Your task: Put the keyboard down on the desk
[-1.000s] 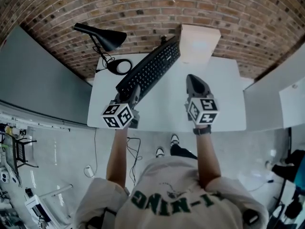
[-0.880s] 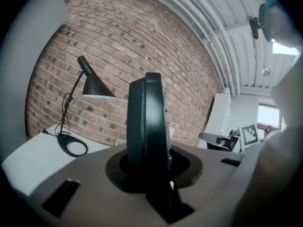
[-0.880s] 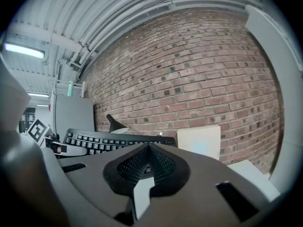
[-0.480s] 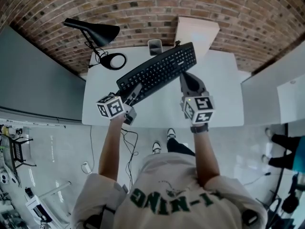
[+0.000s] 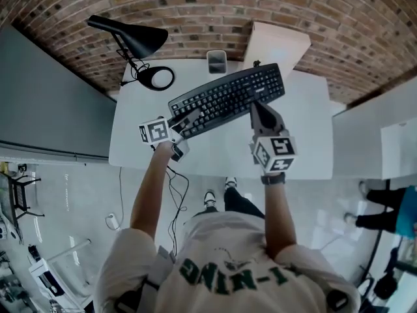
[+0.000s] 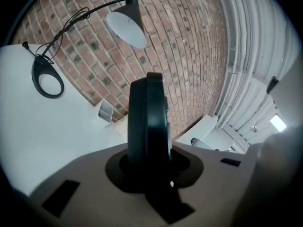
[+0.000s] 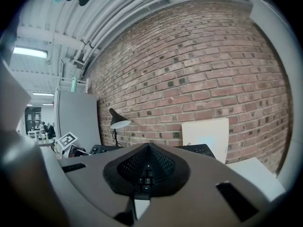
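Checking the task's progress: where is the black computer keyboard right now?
Head view, centre: the black computer keyboard slants over the white desk, clamped between left gripper and right gripper, right of the black desk lamp.

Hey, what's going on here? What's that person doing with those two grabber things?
A person at a white desk holds a black keyboard with two hand-held grippers. The left gripper clamps its left end, the right gripper its near edge further right. The keyboard sits slantwise over the desk, near a black lamp; whether it touches down yet is unclear.
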### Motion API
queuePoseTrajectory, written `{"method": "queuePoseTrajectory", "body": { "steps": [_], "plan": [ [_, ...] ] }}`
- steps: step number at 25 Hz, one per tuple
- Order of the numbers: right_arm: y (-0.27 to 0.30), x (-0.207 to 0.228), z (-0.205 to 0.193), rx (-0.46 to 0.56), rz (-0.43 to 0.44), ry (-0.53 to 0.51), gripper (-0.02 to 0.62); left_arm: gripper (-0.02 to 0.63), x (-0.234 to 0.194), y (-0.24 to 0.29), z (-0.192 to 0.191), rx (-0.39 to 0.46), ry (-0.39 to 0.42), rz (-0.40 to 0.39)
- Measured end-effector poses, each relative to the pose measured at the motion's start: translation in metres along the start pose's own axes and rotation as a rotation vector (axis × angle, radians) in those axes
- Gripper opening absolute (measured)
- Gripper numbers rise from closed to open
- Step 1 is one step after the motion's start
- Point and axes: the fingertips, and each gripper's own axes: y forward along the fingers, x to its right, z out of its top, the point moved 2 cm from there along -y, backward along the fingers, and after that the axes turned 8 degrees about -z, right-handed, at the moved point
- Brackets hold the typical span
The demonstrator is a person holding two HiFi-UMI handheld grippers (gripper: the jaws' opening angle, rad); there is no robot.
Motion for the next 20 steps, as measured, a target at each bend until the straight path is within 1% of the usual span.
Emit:
{"method": "queuePoseTrajectory", "body": {
  "steps": [3,7,11,13,17,19,20],
  "plan": [
    [0.006,0.003,-0.003,-0.011,0.004,-0.004,0.002,0.078,-0.015,0.004,0.001,-0.024,-0.024,-0.004],
    [0.013,0.005,-0.009,-0.023,0.006,0.006,0.002,0.078,-0.033,0.004,-0.001,-0.086,-0.055,-0.012],
    [0.014,0.010,-0.019,-0.043,0.009,0.005,0.002,0.078,-0.046,0.007,-0.014,-0.136,-0.147,-0.054],
    [0.015,0.015,-0.023,-0.056,0.009,0.007,0.002,0.078,-0.049,0.013,-0.020,-0.161,-0.186,-0.098],
    [0.017,0.023,-0.034,-0.080,0.001,0.019,0.002,0.078,-0.049,0.024,-0.030,-0.244,-0.206,-0.170],
    [0.018,0.025,-0.038,-0.092,0.004,0.021,0.002,0.078,-0.056,0.027,-0.038,-0.293,-0.206,-0.177],
    [0.020,0.025,-0.041,-0.098,0.007,0.022,0.002,0.078,-0.062,0.028,-0.042,-0.320,-0.206,-0.167]
  ]
}}
